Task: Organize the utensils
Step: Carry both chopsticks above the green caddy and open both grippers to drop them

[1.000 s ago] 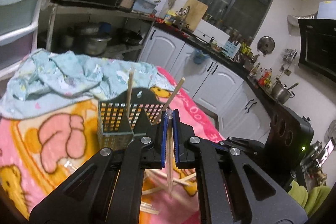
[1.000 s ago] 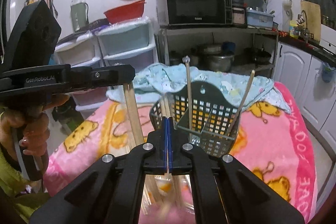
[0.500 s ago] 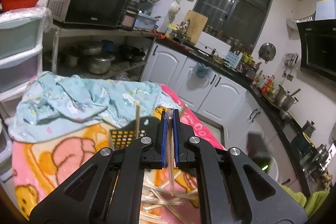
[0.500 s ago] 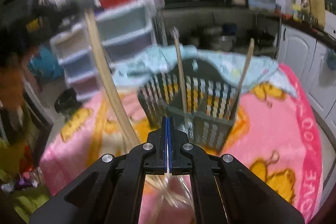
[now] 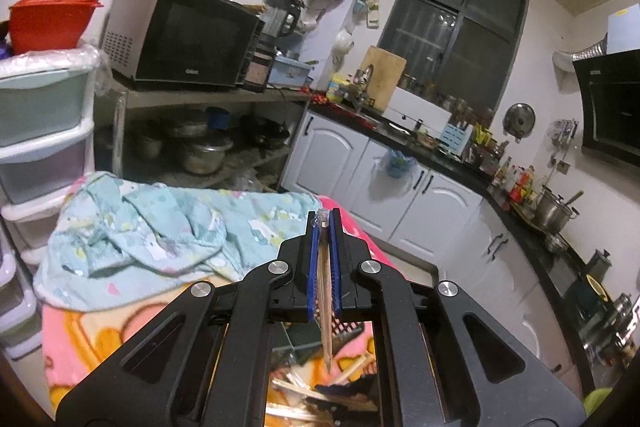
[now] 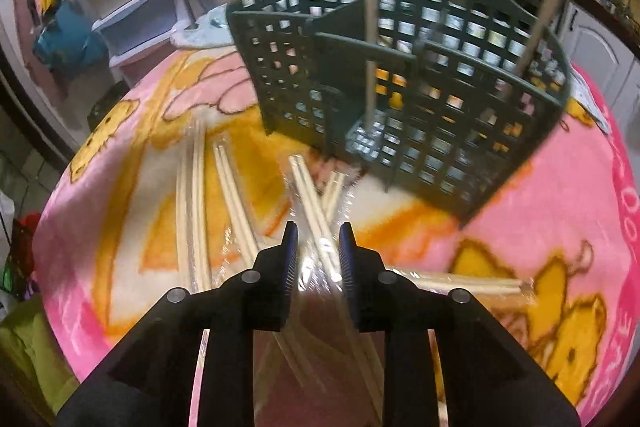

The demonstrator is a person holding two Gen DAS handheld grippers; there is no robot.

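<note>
While left pinches: left tool [image 5: 324, 223] clamps one chopstick [image 5: 326, 323], tip hanging down
Right tool [image 6: 318, 239]: parted, low over wrapped chopsticks [image 6: 316, 211] on blanket [image 6: 560, 227]
Basket [image 6: 400, 67]: just behind, two sticks upright inside

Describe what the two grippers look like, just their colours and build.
Both the left gripper and the right gripper are matte black plastic, with angular linkage arms, silver pivot screws and ribbed blue pads lining the fingers. No cables or markings show.

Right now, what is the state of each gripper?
Left gripper: closed on a wooden chopstick.
Right gripper: open, holding nothing, above the wrapped chopsticks.
</note>
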